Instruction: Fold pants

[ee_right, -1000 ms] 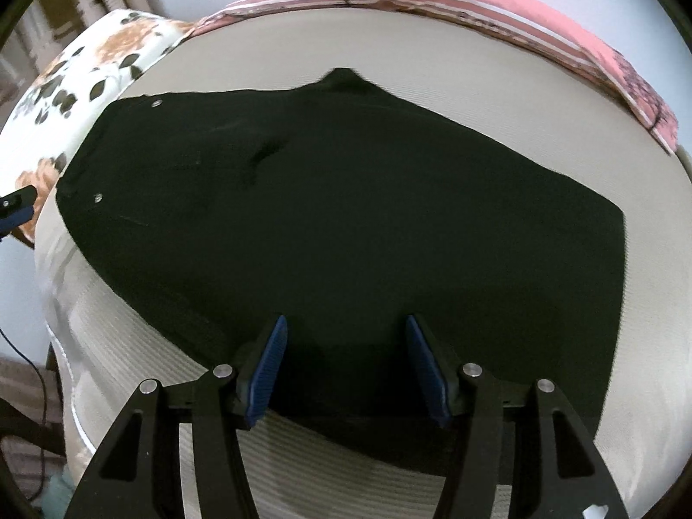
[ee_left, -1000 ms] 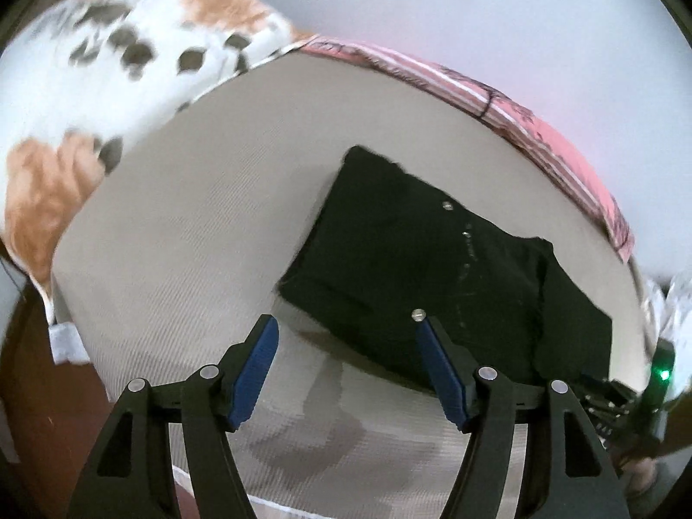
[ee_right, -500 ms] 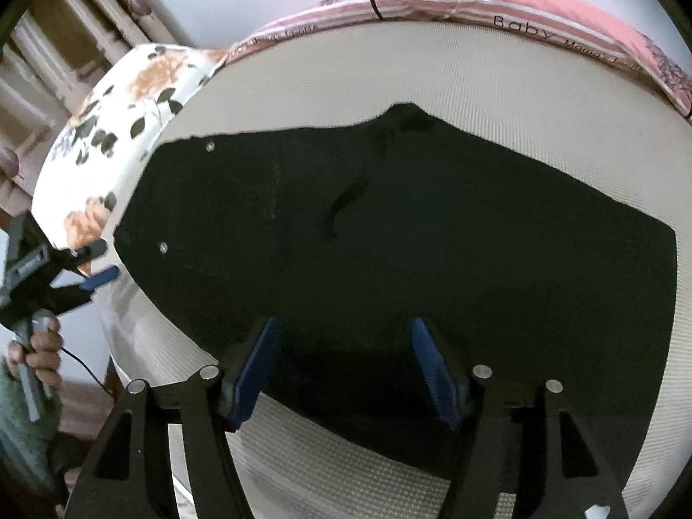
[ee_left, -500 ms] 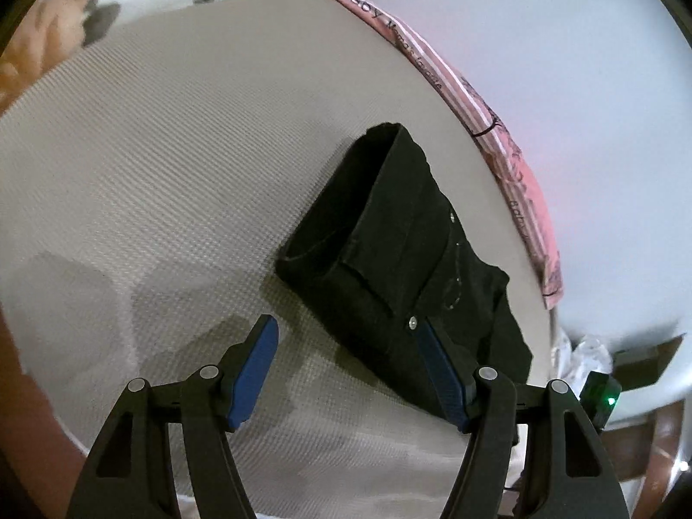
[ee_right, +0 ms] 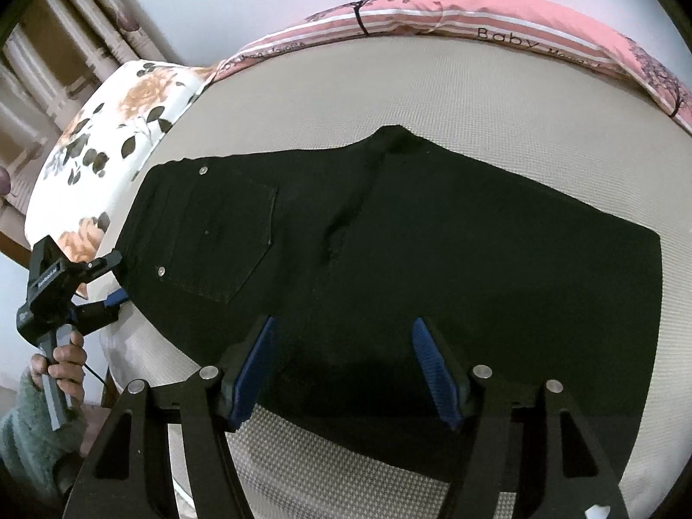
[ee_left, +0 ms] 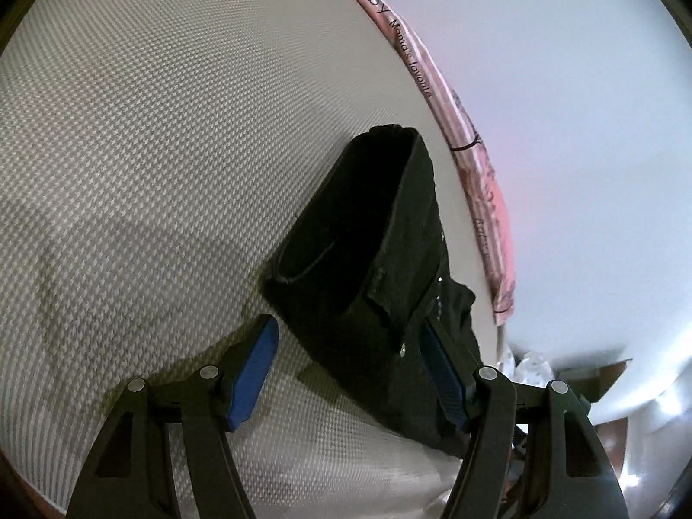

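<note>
Black pants lie flat across a beige mattress, with the waistband and a back pocket to the left in the right wrist view. My right gripper hovers open over their near edge, its blue pads clear of the cloth. In the left wrist view the pants are seen end on from the waistband. My left gripper stands open at the near waistband corner, which lies between its fingers close to the right pad. From the right wrist view the left gripper is at the waistband edge, held by a hand.
A floral pillow sits at the mattress's left end. A pink striped blanket runs along the far edge against the wall, also seen as the pink blanket. Bare mattress spreads left of the pants.
The left gripper has dropped, rolled and closed in on the waistband end, and the pillow has left its view. The right gripper rose slightly, its jaws widened, and the left gripper entered its view.
</note>
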`<move>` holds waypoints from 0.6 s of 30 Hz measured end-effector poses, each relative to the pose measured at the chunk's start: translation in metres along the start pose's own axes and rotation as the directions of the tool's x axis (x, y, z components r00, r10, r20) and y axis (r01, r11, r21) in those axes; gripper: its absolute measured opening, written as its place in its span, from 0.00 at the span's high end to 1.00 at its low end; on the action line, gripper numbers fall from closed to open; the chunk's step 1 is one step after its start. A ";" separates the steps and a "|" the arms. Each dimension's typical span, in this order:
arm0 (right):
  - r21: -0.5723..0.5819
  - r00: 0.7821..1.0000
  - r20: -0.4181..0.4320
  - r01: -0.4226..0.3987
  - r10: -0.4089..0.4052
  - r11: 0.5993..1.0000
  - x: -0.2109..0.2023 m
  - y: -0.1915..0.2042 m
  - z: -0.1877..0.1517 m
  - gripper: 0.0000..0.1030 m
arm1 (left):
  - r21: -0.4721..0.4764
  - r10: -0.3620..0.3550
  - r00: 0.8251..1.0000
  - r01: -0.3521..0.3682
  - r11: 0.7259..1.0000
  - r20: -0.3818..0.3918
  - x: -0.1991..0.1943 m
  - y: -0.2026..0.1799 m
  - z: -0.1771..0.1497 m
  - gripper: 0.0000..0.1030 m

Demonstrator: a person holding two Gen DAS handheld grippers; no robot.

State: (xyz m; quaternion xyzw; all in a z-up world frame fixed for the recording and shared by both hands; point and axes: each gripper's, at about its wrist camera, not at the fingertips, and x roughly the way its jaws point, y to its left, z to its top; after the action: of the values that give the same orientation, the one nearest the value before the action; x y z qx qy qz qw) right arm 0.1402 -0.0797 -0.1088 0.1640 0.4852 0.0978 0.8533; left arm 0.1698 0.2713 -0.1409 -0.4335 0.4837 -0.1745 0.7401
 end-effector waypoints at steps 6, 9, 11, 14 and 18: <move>0.040 1.000 -0.012 0.005 -0.005 0.999 0.004 -0.006 0.001 0.39 | 0.021 -0.037 0.999 0.037 0.999 -0.012 0.003 0.002 0.008 0.34; 0.046 1.000 -0.022 0.010 -0.009 0.999 0.008 -0.006 -0.001 0.39 | 0.077 -0.031 0.999 0.032 0.996 -0.024 0.005 -0.003 0.010 0.34; 0.049 1.000 -0.024 0.010 -0.008 0.999 0.009 -0.006 -0.003 0.39 | 0.109 -0.036 0.999 0.039 0.993 -0.029 0.007 -0.006 0.011 0.34; 0.049 0.999 -0.030 0.016 -0.014 0.999 0.010 -0.005 -0.003 0.39 | 0.132 -0.035 0.998 0.040 0.990 -0.043 0.011 -0.008 0.014 0.34; 0.060 0.999 -0.043 0.015 -0.012 0.998 0.013 -0.007 -0.005 0.39 | 0.159 -0.040 0.997 0.050 0.986 -0.066 0.018 -0.013 0.024 0.33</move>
State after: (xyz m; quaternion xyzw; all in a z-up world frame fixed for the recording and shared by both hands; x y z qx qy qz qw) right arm 0.1426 -0.0813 -0.1241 0.1842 0.5069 0.0807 0.8382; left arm 0.2014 0.2629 -0.1364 -0.3776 0.4813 -0.2430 0.7529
